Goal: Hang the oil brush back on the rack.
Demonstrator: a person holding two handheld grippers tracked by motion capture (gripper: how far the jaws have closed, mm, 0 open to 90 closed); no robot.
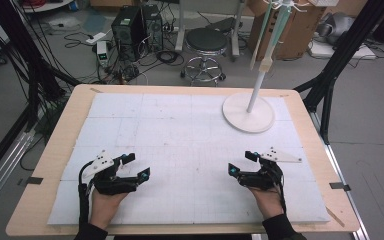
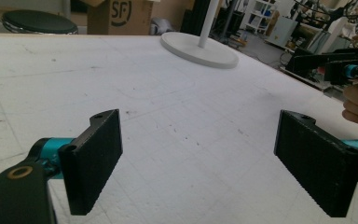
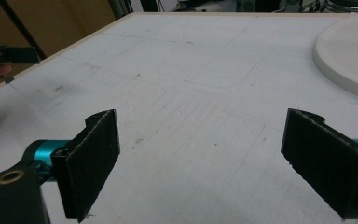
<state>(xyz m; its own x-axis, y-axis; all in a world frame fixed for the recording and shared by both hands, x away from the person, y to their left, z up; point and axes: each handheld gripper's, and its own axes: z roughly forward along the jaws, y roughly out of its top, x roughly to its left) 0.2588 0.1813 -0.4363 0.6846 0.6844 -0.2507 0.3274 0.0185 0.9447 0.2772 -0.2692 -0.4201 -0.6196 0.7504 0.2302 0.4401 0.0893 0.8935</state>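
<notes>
The left gripper (image 1: 136, 166) rests low over the near-left part of the white foam mat (image 1: 180, 135) that covers the wooden table (image 1: 70, 115). Its jaws stand wide apart and released, with nothing between them. The right gripper (image 1: 243, 163) sits at the near-right part of the mat, well apart from the left one. Its jaws are likewise spread and hold nothing.

The nearest object is the white stand (image 1: 248, 112), a round base plate with an upright pole, placed at the far-right part of the mat. It lies beyond the right gripper and is not touched by either tool.

The high view gives the full layout: both forearms entering from the near edge, the grey plate on each gripper, and the floor beyond the table with a black stool (image 1: 206, 42), computer cases (image 1: 135, 27) and cardboard boxes (image 1: 295, 30).

The left gripper view looks along its two black pads (image 2: 95, 158) across bare mat. It shows the stand's base (image 2: 200, 49) far ahead and the right gripper (image 2: 342, 70) with its hand at the right edge.

The right gripper view shows its own pads (image 3: 91, 161) above faint grid lines on the mat. The rim of the stand's base (image 3: 349, 58) appears at the far right, and part of the left gripper (image 3: 4, 58) with fingertips at the left edge.
</notes>
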